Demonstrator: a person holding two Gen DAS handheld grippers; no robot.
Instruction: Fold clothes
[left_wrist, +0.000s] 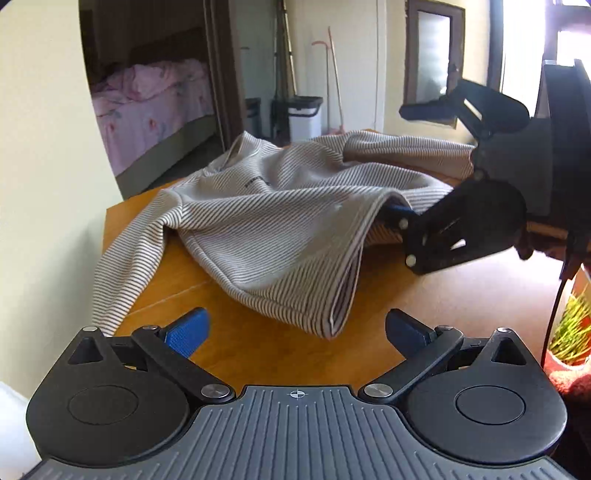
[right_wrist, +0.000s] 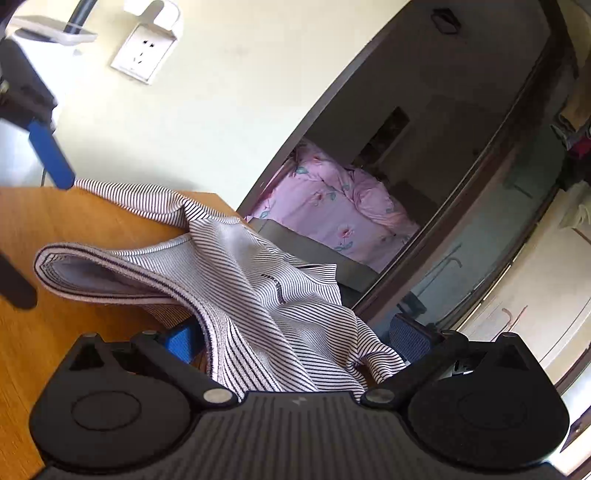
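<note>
Striped shirt (left_wrist: 266, 221) cloth lies between the fingers of the right gripper (right_wrist: 295, 343), which are spread wide with the fabric draped across the gap and over the gripper's body; the left wrist view shows one blue finger tucked under a raised fold and the other finger lifted clear above. Whether it has any real hold on the cloth I cannot tell. The left gripper (left_wrist: 295, 328) is wide open and holds nothing, poised just short of the shirt's hanging hem corner. The shirt sits crumpled on the wooden tabletop (left_wrist: 258, 354), one sleeve trailing over the left edge, the collar toward the far corner. Beyond the tabletop, a doorway opens onto a bed with pink bedding (right_wrist: 332, 206).
</note>
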